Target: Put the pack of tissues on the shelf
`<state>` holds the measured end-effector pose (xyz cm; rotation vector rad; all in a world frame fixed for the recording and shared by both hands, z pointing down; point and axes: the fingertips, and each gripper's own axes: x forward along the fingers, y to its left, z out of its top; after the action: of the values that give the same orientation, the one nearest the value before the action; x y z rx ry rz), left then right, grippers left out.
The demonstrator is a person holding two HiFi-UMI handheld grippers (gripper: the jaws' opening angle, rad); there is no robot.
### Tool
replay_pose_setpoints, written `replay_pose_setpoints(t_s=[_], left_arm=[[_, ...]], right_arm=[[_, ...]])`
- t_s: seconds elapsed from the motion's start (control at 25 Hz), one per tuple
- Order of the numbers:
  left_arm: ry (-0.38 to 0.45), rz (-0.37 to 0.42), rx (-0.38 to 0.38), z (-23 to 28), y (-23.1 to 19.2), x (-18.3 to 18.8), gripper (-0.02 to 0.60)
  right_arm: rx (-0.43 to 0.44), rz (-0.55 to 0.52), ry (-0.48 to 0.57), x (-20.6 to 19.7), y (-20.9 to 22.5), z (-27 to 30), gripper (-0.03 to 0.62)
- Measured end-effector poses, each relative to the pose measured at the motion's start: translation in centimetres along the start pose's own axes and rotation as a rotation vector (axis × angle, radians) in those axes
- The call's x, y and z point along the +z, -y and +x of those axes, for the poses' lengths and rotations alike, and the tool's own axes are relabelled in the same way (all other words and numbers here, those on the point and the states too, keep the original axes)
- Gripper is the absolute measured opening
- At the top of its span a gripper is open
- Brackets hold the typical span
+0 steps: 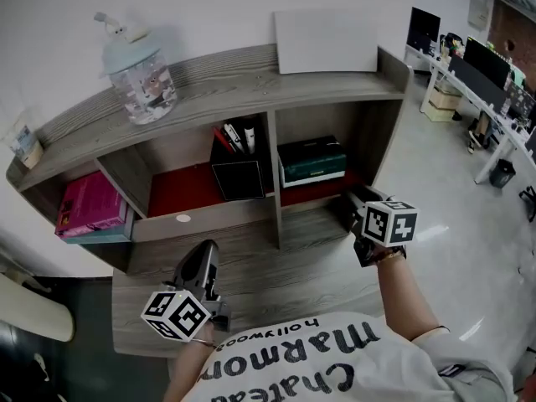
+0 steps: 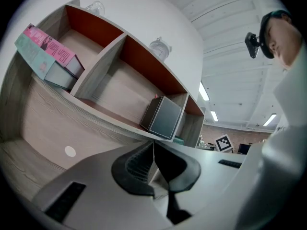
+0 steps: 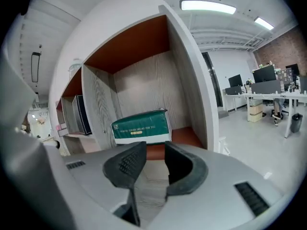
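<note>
The green and white pack of tissues (image 1: 311, 159) lies inside the right compartment of the wooden shelf (image 1: 243, 75), on its red floor. In the right gripper view the pack of tissues (image 3: 140, 126) sits straight ahead, beyond the jaws and apart from them. My right gripper (image 1: 350, 199) hovers in front of that compartment; the right gripper (image 3: 156, 153) has its jaws a little apart with nothing between them. My left gripper (image 1: 205, 249) rests low over the desk at the left, and the left gripper (image 2: 153, 150) is shut and empty.
A glass jar (image 1: 139, 72) and a white board (image 1: 327, 40) stand on top of the shelf. A pink box (image 1: 89, 204) fills the left compartment and a black file holder (image 1: 238, 172) the middle one. The wooden desk (image 1: 260, 279) lies below; office desks (image 1: 481, 82) stand far right.
</note>
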<state>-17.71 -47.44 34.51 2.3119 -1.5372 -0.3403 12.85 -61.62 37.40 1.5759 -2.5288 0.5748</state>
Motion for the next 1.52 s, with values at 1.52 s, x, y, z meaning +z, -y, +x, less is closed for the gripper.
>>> replay_pose_setpoints(t_s=[1.52], left_arm=[[0.01,0.03,0.034,-9.3,11.8,-6.8,0.022]], right_arm=[[0.093,-0.062,0.115,-4.2,-3.0,-18.0,0.078]])
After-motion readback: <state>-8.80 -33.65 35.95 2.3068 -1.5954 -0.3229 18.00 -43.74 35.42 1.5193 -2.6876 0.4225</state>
